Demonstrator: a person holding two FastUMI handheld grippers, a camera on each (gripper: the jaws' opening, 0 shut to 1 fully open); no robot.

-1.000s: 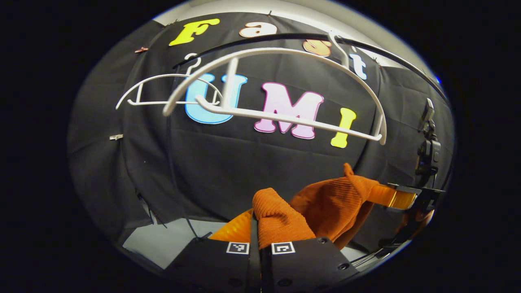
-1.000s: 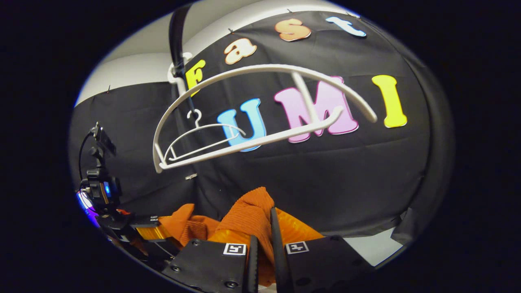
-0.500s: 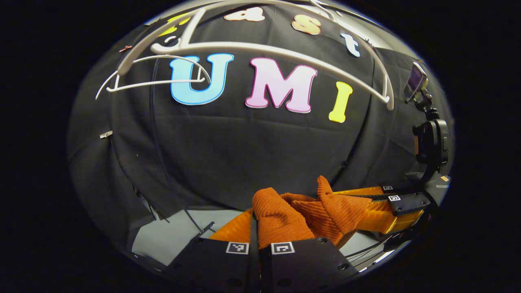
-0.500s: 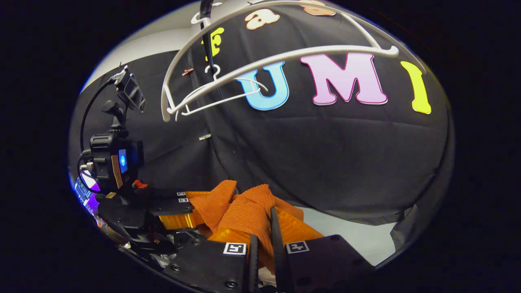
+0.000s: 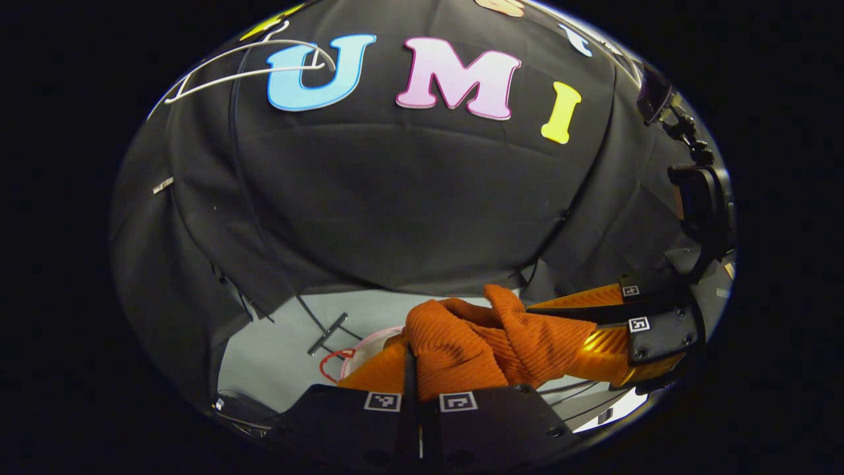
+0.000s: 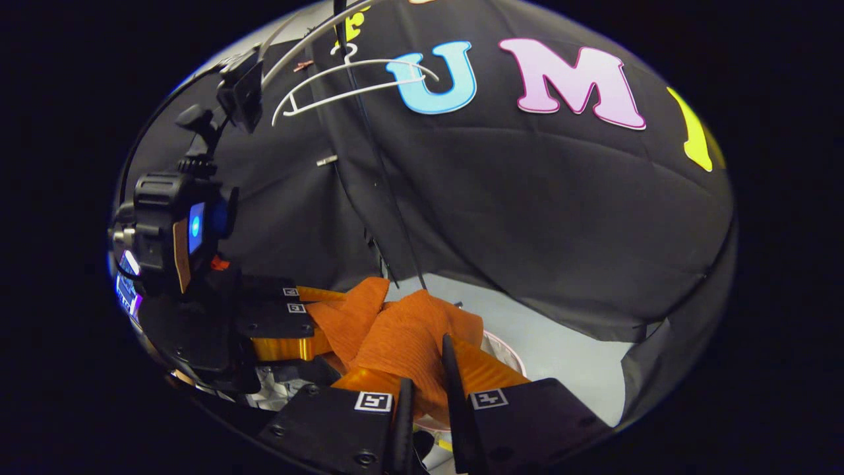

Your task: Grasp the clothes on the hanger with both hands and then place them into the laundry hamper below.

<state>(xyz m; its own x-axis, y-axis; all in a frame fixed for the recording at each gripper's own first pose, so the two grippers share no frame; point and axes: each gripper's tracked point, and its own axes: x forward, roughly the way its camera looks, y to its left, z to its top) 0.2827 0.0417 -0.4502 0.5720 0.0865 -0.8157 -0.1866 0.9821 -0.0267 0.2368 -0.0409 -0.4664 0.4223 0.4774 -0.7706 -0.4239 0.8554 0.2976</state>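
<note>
An orange ribbed garment (image 5: 488, 343) is bunched between both grippers, off the hanger. In the left gripper view my left gripper (image 5: 414, 359) is shut on one bunch of it, and the right gripper (image 5: 593, 323) pinches the other end at the right. The right gripper view has my right gripper (image 6: 425, 366) shut on the garment (image 6: 402, 336), with the left gripper (image 6: 310, 320) clamped on its left end. A pale hamper rim (image 5: 372, 340) peeks out just below the cloth, also seen as a rim (image 6: 508, 349) beside my right fingers.
A thin white hanger (image 5: 250, 63) hangs high at the upper left on the black rail; the same hanger (image 6: 336, 82) shows in the right gripper view. Grey floor (image 5: 277, 343) lies under the black cloth wall. A red loop (image 5: 333, 363) rests on the floor by the hamper.
Both grippers have gone down with the orange garment. The big white hanger has slid up out of view, the floor and the hamper rim have come into sight, and the two grippers are closer together.
</note>
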